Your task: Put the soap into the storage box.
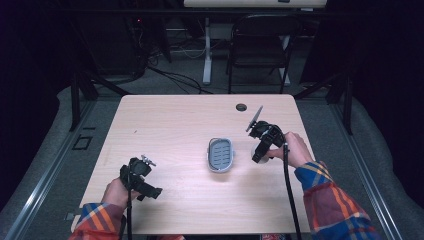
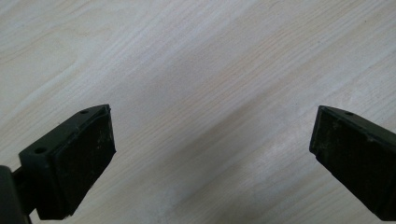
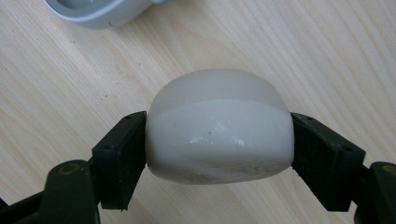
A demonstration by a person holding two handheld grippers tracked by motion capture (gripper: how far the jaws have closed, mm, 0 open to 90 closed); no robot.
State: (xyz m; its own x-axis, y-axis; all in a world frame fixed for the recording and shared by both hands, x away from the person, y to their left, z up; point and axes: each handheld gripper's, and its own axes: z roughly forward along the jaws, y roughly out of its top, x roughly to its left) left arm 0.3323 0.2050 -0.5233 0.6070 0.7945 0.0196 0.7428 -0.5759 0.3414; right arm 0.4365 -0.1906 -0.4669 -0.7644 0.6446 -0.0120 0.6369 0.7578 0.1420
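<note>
High view: the right gripper (image 1: 259, 156) hangs just right of the grey soap dish (image 1: 220, 154) near the centre of the wooden table (image 1: 170, 125), with a white bar of soap (image 1: 255, 151) partly visible at its tips. The left gripper (image 1: 152, 191) sits near the table's front left corner, well apart from both.

Left gripper view: jaws spread wide over bare table, nothing between them.

Right gripper view: both pads (image 3: 122, 156) press the soap's opposite ends, clamping it above the table; the dish rim (image 3: 100, 11) lies beyond.

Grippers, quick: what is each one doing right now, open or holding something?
Left gripper: open, nothing between its jaws, just the wooden table.
Right gripper: shut on a white bar of soap.
</note>
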